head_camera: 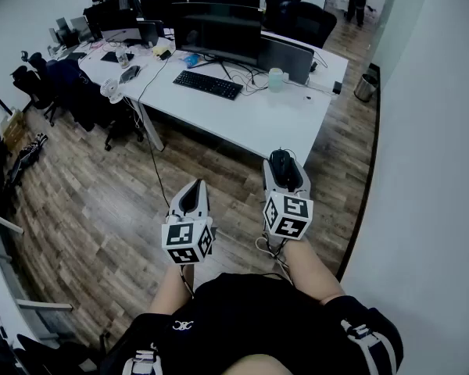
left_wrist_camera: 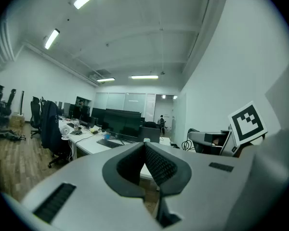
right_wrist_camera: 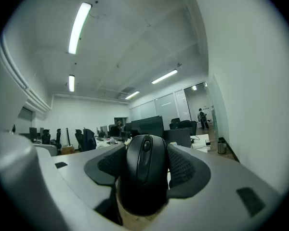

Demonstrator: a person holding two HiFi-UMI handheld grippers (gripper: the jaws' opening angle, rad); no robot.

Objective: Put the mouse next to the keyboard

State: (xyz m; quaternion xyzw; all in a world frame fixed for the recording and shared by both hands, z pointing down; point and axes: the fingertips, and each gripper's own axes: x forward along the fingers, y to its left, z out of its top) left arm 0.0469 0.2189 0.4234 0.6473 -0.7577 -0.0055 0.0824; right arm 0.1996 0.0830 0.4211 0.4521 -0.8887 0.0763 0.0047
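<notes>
**My right tool (head_camera: 284,169) holds the small black plastic mouse (right_wrist_camera: 143,170)**

I stand on the brown wooden floor (head_camera: 102,201) and hold one tool in each hand. The two sides of my right tool are wide apart, and the mouse sits between them. The dark bumpy pads (right_wrist_camera: 183,166) press on both sides of the mouse. Its wheel end points away from me, and its round back end is close to the camera.

My left tool (head_camera: 192,195) has nothing in it. Its two sides are shut tight together, so the pads touch at the tip. It is just beside my right tool, on the left.

The mouse is up in the air over the floor, in front of the near edge of the long white bench (head_camera: 250,123). The flat black keyboard (head_camera: 208,84) lies on that bench, in front of a wide dark screen (head_camera: 219,31). The mouse is well apart from the keyboard and is not on the bench yet.

A round grey bin (head_camera: 365,87) stands on the floor by the wall, past the right end of the bench
</notes>
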